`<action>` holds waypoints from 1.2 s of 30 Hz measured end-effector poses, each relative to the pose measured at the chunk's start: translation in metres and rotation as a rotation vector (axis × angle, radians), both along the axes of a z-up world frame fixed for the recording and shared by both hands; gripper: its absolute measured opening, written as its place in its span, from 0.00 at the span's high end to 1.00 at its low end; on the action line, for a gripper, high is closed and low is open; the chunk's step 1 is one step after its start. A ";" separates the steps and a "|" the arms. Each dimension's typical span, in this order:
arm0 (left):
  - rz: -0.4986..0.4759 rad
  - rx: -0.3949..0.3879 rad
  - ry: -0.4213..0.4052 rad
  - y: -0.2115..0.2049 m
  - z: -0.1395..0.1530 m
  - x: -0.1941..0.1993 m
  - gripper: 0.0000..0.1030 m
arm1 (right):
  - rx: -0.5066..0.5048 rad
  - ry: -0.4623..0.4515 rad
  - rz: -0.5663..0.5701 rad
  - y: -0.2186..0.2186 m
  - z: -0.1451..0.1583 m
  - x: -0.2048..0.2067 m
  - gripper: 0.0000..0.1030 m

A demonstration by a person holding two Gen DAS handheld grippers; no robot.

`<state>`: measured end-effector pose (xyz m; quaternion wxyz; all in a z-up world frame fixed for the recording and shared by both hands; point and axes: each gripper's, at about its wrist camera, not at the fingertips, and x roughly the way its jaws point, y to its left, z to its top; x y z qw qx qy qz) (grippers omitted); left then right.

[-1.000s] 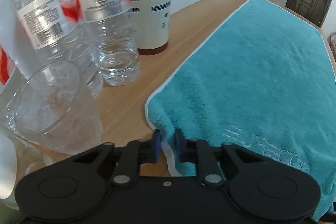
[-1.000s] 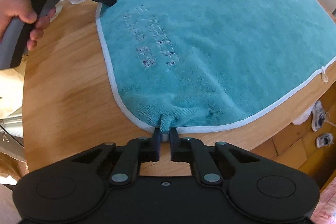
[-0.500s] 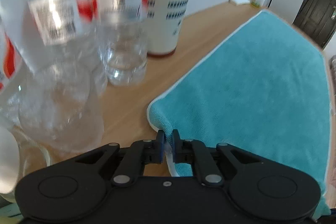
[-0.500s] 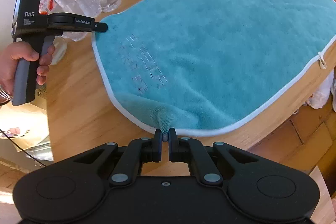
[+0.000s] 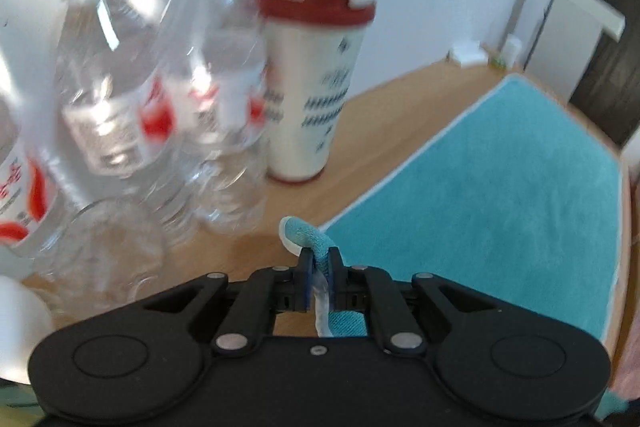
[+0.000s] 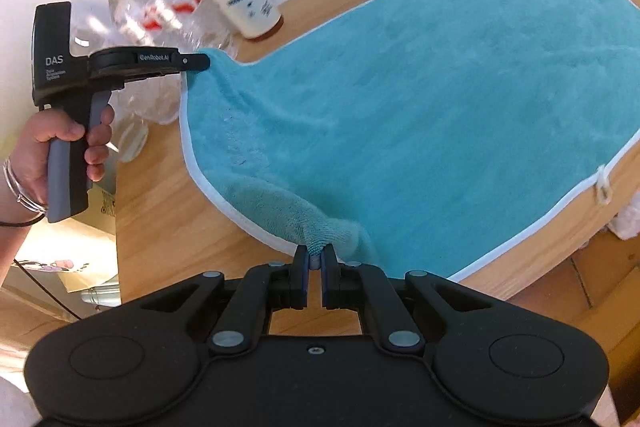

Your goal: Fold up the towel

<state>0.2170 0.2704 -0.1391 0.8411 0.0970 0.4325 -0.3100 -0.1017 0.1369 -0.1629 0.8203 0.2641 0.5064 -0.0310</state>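
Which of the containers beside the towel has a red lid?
The cream cup with dark printed marks, standing nearest the towel. The others are clear plastic bottles with red-and-white labels.

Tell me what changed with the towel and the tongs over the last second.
Both near corners of the towel have been lifted off the table. The left tongs, loosely around its corner a second ago, closed on it and rose; the right tongs kept their grip and rose too. The far end stays flat; bottles and cup unmoved.
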 end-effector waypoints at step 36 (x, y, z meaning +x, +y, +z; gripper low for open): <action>-0.049 -0.012 -0.142 -0.315 0.037 -0.024 0.94 | -0.004 -0.088 -0.124 -0.296 0.012 -0.035 0.94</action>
